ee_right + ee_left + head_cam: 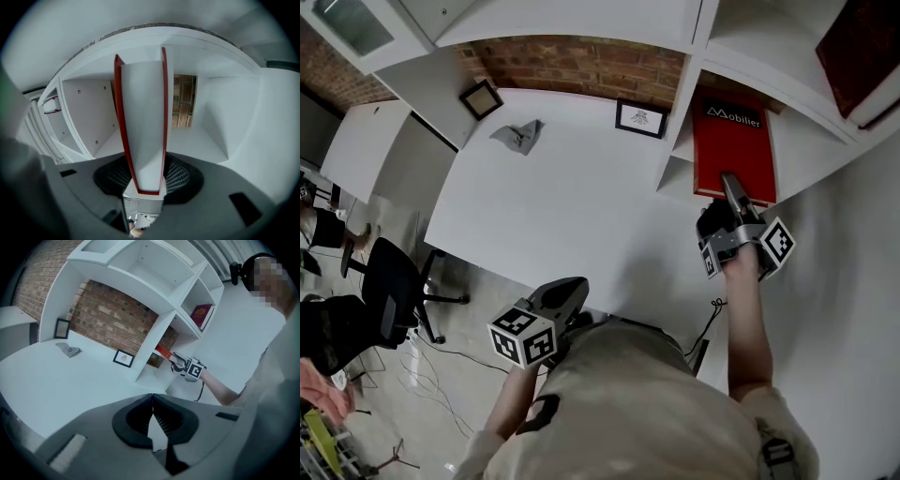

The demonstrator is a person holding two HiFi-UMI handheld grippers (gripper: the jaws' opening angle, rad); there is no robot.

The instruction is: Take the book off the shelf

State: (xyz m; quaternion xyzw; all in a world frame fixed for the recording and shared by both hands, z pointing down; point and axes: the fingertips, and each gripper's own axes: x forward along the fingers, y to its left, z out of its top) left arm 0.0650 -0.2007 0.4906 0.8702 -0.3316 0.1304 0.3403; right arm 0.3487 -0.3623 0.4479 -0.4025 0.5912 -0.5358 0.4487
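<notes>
A red book (pixel 733 145) with white lettering stands in the lower compartment of the white shelf (pixel 680 141), leaning out toward me. My right gripper (pixel 733 187) is shut on its near edge. In the right gripper view, the book (pixel 143 122) shows its white page edge between red covers, and the right gripper (pixel 144 173) presses a pad on each cover. The left gripper view shows the book (pixel 163 351) and the right gripper (pixel 180 364) from afar. My left gripper (pixel 567 295) hangs low near my body, off the desk. The left gripper (pixel 152 399) is shut on nothing.
The white desk (pixel 562 206) holds two small framed pictures (pixel 641 118) (pixel 480 98) against the brick wall and a crumpled grey object (pixel 518 136). A dark red book (pixel 862 47) sits on a higher shelf. An office chair (pixel 389 291) stands on the floor at the left.
</notes>
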